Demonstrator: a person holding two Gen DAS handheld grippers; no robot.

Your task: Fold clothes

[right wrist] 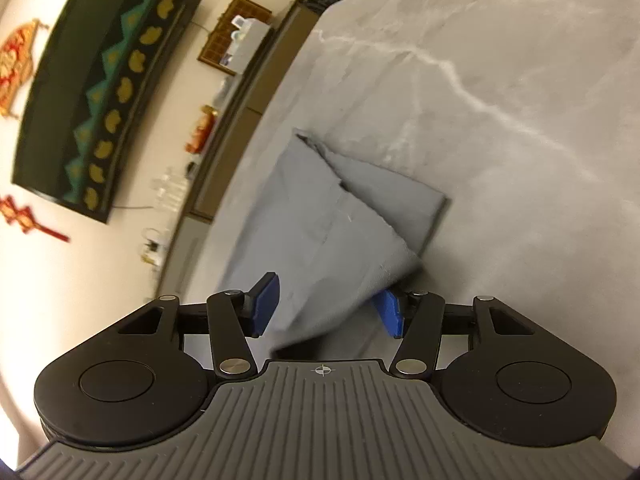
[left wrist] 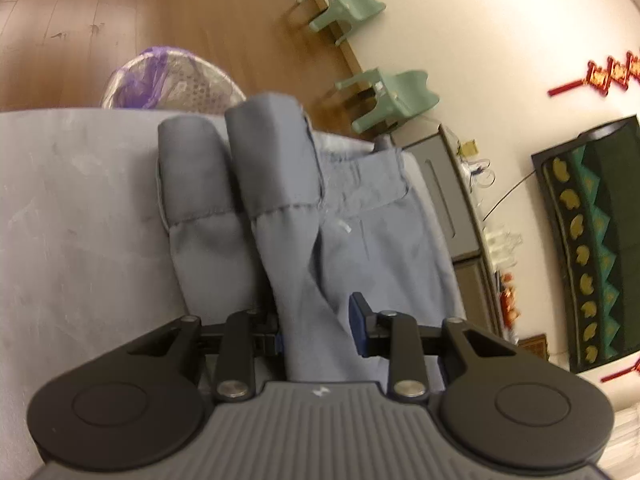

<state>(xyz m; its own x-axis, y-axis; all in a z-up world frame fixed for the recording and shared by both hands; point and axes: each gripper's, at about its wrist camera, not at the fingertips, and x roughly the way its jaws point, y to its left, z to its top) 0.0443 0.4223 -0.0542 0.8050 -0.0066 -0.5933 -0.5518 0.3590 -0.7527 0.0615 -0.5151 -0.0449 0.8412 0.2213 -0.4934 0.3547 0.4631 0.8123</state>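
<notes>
Trousers partly folded, both my claws loosened

My left claw (left wrist: 316, 330) and right claw (right wrist: 326, 308) straddle the grey trousers (left wrist: 304, 216) unclamped; legs doubled over on the table (right wrist: 520, 100), folding unfinished, I judge.

The trousers (left wrist: 288, 216) are a plain blue-grey with stitching in the same shade, and they're lying on a grey table (left wrist: 80, 208) with pale white marble-ish veins running through it. Both grippers, left gripper (left wrist: 318, 328) and right gripper (right wrist: 328, 308), are black with ribbed grey bodies and bright blue pads (right wrist: 266, 304). Around the room there's warm brown wood flooring (left wrist: 140, 8), two mint-green chairs (left wrist: 352, 6), a cream wall (left wrist: 500, 20) with red-and-gold ornaments (left wrist: 608, 72), and a black hanging (right wrist: 100, 80) with teal zigzags and gold shapes.
</notes>
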